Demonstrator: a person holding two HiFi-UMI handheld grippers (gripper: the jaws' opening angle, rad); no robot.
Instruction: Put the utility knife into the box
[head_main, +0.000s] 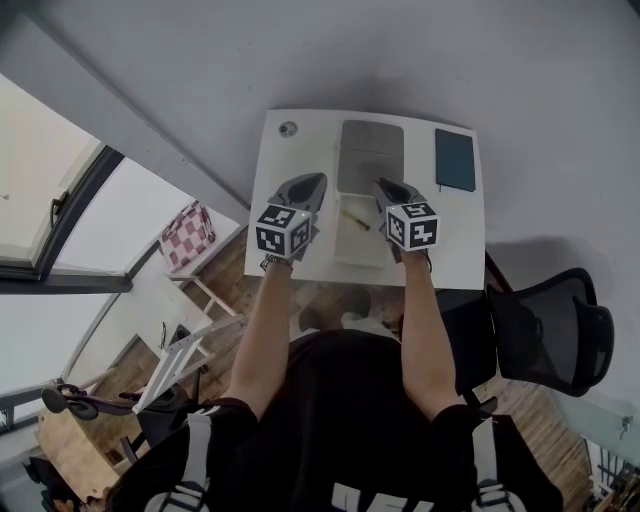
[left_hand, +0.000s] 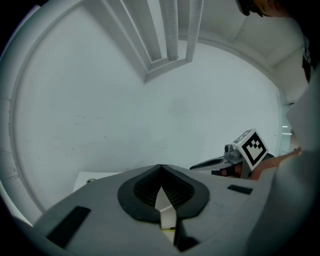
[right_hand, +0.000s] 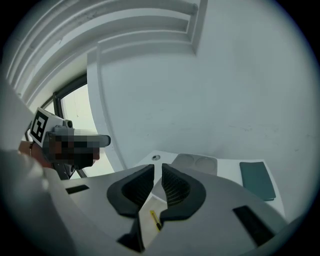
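- Head view: the left gripper (head_main: 312, 186) and right gripper (head_main: 386, 188) hang over a white table (head_main: 300, 262), and neither carries anything.
- Left gripper view: its jaws meet at the tips with nothing gripped between them.
- Right gripper view: its jaws stand a sliver apart, also holding nothing. The yellow utility knife (right_hand: 155, 219) shows below the gap, lying flat on a pale surface.
- From above, the utility knife lies between the two grippers, inside the outline of a shallow white box (head_main: 362, 250). A grey lid-like panel (head_main: 371, 155) lies just behind it.
- Judged from this, the knife looks already set in the box. The pictures do not settle whether raised walls surround it.
- What may be left is drawing the grippers away, and perhaps fitting the grey panel, though the task does not ask for that.
- A dark teal notebook (head_main: 455, 160) lies well to the right of the box.
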